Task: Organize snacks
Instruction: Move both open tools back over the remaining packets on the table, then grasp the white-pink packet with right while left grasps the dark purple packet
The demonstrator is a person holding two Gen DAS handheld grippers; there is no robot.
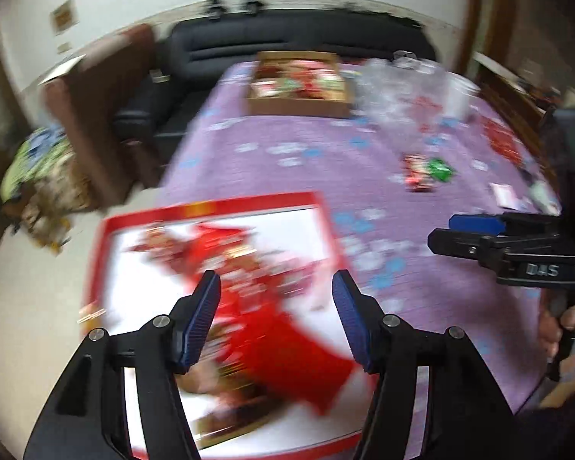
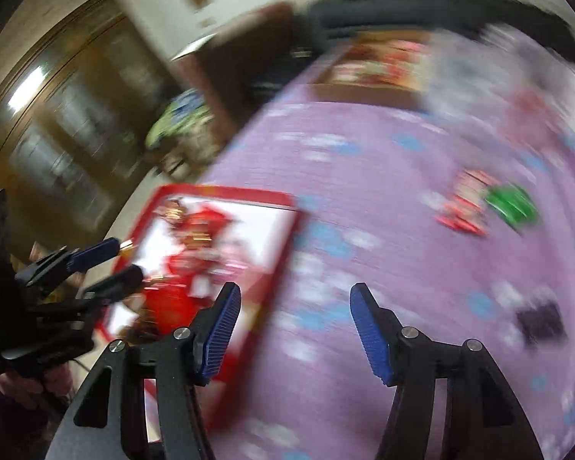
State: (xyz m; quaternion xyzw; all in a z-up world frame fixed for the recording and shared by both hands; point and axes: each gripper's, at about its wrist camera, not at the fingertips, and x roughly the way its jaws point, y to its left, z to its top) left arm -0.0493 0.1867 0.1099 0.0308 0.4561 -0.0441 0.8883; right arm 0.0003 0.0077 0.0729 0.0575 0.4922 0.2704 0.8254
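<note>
A big red-rimmed white box (image 1: 226, 306) with a red picture lies at the table's near left corner; it also shows in the right wrist view (image 2: 218, 253). My left gripper (image 1: 276, 318) is open and empty, hovering over it. My right gripper (image 2: 293, 329) is open and empty over the purple cloth, right of the box; it shows from the side in the left wrist view (image 1: 441, 234). Small red and green snack packets (image 1: 427, 172) lie mid-table, also in the right wrist view (image 2: 487, 207). A cardboard box (image 1: 299, 82) with several snacks stands at the far edge.
The table has a purple patterned cloth (image 1: 287, 161). Clear plastic wrap (image 1: 402, 88) lies at the far right. Small packets (image 1: 510, 191) lie near the right edge. A dark sofa (image 1: 249, 42) is behind, a brown chair (image 1: 103, 115) and a bag of goods (image 1: 38, 176) at left.
</note>
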